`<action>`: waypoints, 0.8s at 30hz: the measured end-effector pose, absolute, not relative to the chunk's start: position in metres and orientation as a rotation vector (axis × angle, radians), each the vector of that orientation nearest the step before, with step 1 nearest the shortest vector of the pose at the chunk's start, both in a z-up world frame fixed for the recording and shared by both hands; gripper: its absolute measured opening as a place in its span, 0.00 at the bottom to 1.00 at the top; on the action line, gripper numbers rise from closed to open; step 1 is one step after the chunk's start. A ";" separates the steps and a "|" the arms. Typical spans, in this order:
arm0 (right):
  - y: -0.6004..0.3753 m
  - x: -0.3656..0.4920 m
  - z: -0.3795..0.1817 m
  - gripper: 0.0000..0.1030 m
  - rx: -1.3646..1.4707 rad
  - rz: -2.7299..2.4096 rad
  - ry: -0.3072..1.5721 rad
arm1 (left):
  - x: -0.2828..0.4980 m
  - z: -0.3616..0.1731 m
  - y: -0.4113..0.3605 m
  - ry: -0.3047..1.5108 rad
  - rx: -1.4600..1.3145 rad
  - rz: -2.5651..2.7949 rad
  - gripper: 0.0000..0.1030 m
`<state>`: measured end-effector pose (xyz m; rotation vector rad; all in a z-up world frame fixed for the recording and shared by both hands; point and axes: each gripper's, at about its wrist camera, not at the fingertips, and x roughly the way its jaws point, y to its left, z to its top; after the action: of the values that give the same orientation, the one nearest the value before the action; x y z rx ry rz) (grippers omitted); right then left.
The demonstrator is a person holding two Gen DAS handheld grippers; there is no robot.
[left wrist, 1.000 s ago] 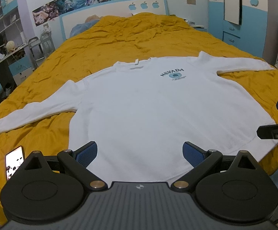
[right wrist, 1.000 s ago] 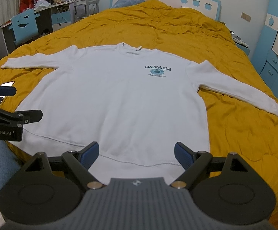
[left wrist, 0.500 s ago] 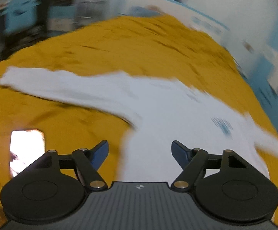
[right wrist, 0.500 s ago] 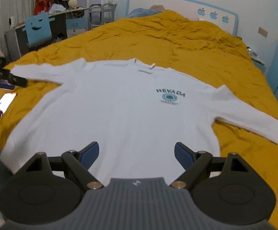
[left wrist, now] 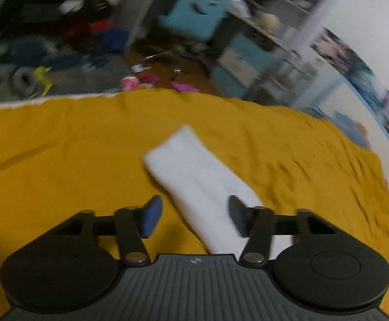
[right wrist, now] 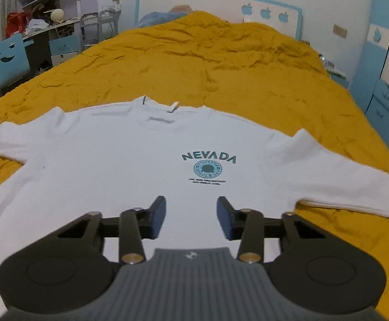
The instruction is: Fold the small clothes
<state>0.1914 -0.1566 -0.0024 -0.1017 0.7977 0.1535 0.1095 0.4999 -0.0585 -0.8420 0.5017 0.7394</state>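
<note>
Left gripper (left wrist: 191, 216), jaws closing with nothing yet pinched, straddles the white sleeve (left wrist: 194, 171), whose cuff lies flat on the yellow bedspread (left wrist: 60, 160). Right gripper (right wrist: 191, 219), jaws likewise closing on nothing, hovers above the white sweatshirt (right wrist: 100, 165), spread face-up near the bed's foot. Step in hand: probably securing the sleeve for the first fold. Next, the pads must nip cloth and carry it inward. Open bedspread surrounds the sleeve; the bed's edge lies beyond the cuff.

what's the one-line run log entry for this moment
stage: reaching | left gripper: closing over sleeve, no grip | right gripper: closing over sweatshirt, no grip | bedspread: yellow
</note>
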 end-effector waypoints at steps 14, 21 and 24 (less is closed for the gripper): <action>-0.136 0.237 -0.018 0.09 -0.044 0.164 0.812 | 0.138 -0.022 0.474 0.428 -0.558 0.719 0.03; -0.149 0.231 -0.012 0.02 -0.035 0.186 0.777 | 0.181 0.096 0.333 0.309 -0.225 0.459 0.03; -0.163 0.228 -0.004 0.02 0.001 0.192 0.740 | 0.200 0.127 0.257 0.290 -0.143 0.344 0.03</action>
<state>0.2282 -0.1635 -0.0037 0.0013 0.7400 0.1917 0.1999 0.2572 0.1273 -0.1435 0.2900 0.3443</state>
